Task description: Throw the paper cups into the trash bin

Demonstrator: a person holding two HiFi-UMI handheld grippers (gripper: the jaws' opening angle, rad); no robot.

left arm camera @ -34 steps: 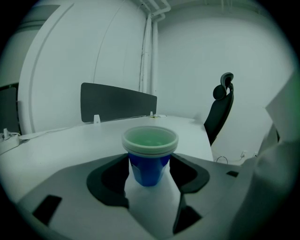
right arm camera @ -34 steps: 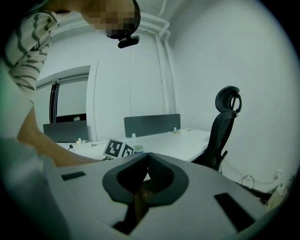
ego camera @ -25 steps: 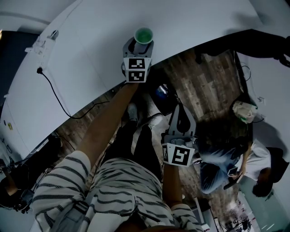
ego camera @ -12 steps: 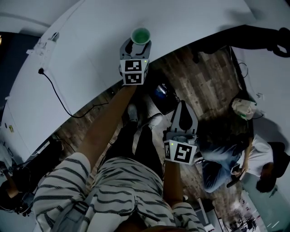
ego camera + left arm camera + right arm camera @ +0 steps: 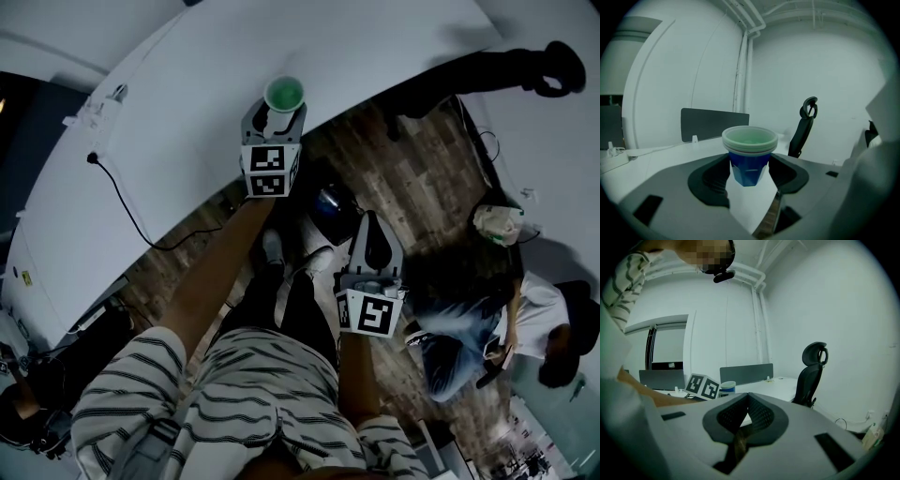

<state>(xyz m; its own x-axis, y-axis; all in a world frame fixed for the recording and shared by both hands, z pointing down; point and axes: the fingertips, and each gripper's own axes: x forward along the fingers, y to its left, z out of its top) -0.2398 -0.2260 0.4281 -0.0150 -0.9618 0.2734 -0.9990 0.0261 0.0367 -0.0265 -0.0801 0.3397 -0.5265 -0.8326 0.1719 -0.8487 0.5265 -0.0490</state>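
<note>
A stack of paper cups (image 5: 284,94), blue outside with white rims and a green inside, sits between the jaws of my left gripper (image 5: 281,111) at the white table's near edge. In the left gripper view both jaws press on the blue cup wall (image 5: 749,161), so my left gripper (image 5: 749,171) is shut on the stack. I cannot tell if the stack rests on the table. My right gripper (image 5: 373,234) hangs over the wooden floor, shut and empty (image 5: 748,401). A dark round container (image 5: 333,204) stands on the floor below the table edge.
The white table (image 5: 187,103) fills the upper left, with a black cable (image 5: 122,202) across it. A black office chair (image 5: 487,70) stands at the upper right. A seated person (image 5: 497,328) and a pale bag (image 5: 497,225) are at the right.
The head view has shifted a little, so everything sits lower in the picture. My left gripper stays shut on the cups at the table edge. The right gripper has hardly moved.
</note>
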